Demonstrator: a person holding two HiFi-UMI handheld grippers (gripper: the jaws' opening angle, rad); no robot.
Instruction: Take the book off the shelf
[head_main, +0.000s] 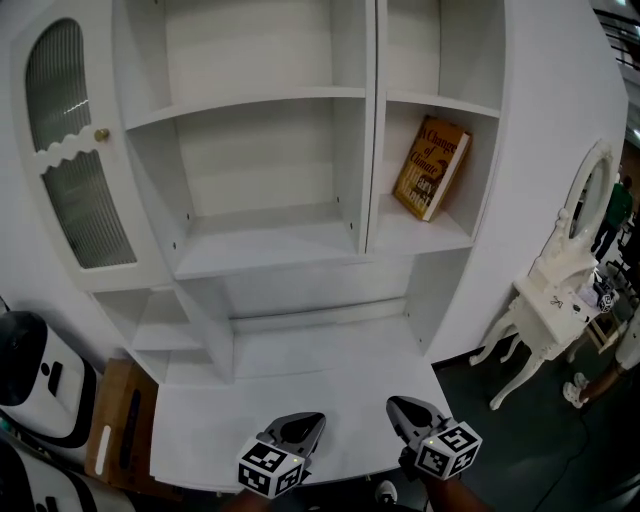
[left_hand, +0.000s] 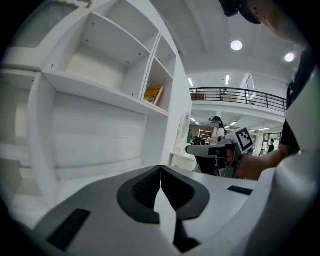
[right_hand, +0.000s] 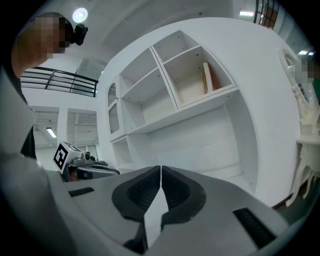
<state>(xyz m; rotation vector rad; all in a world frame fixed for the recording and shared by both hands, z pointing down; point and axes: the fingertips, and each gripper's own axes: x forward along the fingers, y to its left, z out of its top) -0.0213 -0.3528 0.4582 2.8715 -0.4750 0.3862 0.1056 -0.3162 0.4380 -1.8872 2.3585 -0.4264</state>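
- Shows the book (head_main: 431, 167) in the narrow right-hand column of the white shelf unit (head_main: 270, 255), in the compartment just below the topmost one.
- Has it resting on that compartment's board, tilted, with the yellow-brown cover facing outward.
- Catches the book (left_hand: 153, 94) small and high up in the left gripper view, and gives the book (right_hand: 207, 77) edge-on in the right gripper view.
- Puts the left gripper (head_main: 305, 425) and the right gripper (head_main: 408, 415) side by side at the bottom of the head view, above the front of the white ledge (head_main: 300, 380). Leaves both low and well apart from the book.
- Has the jaws of the left gripper (left_hand: 160, 170) pressed together, pad against pad, with nothing between them.
- Reads the same for the right gripper (right_hand: 160, 170): jaws closed on each other, gripping nothing.
- Brings the right gripper (left_hand: 189, 148) into the left gripper view at the right, with a hand (left_hand: 250, 165) on its handle. Brings the left gripper (right_hand: 116, 171) into the right gripper view at the left.
- Includes a cabinet door (head_main: 70, 150) with ribbed glass at the unit's left, with a small knob (head_main: 101, 134) on its edge.
- Includes a white dressing table (head_main: 545, 290) just beside the unit's right flank.
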